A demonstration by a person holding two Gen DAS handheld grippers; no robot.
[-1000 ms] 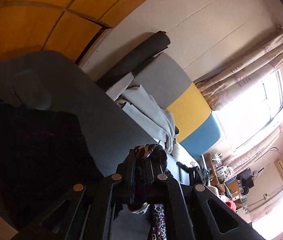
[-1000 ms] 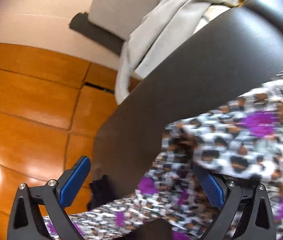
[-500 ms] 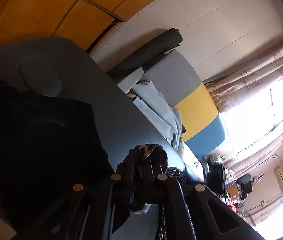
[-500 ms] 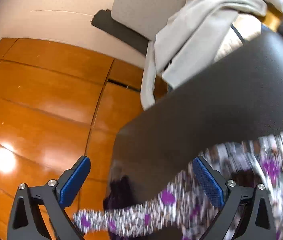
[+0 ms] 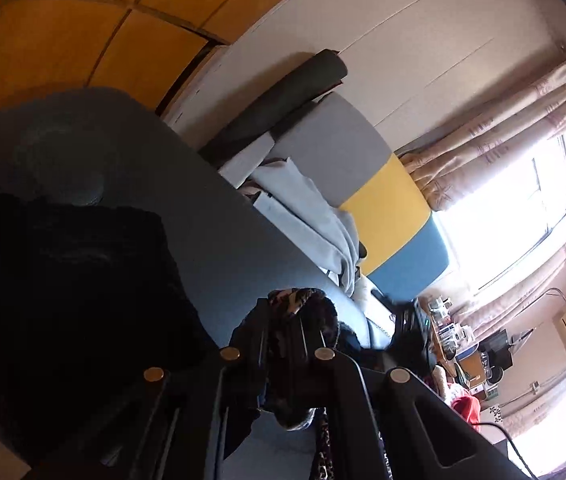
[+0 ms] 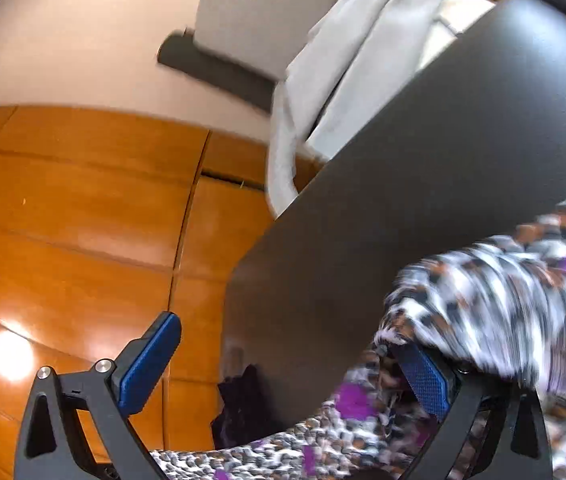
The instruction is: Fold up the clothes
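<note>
My left gripper [image 5: 291,332] is shut on a bunched fold of the leopard-print garment [image 5: 299,300], held above the dark table [image 5: 219,240]. The same garment [image 6: 503,304], white and brown with purple spots, hangs blurred across the right wrist view and drapes over the right finger [image 6: 423,376]. My right gripper [image 6: 287,360] is open, its blue-padded fingers wide apart, with cloth below and beside it but nothing pinched. A dark black garment [image 5: 67,292] lies on the table at the left.
A sofa with grey, yellow and blue cushions [image 5: 363,184] stands behind the table, with grey cloth [image 6: 355,60] draped over it. Orange wooden floor [image 6: 83,220] lies beyond the table edge. A bright window with curtains [image 5: 523,152] and cluttered shelves are at the right.
My left gripper has kept its hold and shifted slightly over the table. The leopard garment has swung up and to the right in the right wrist view, now draped over the right finger.
</note>
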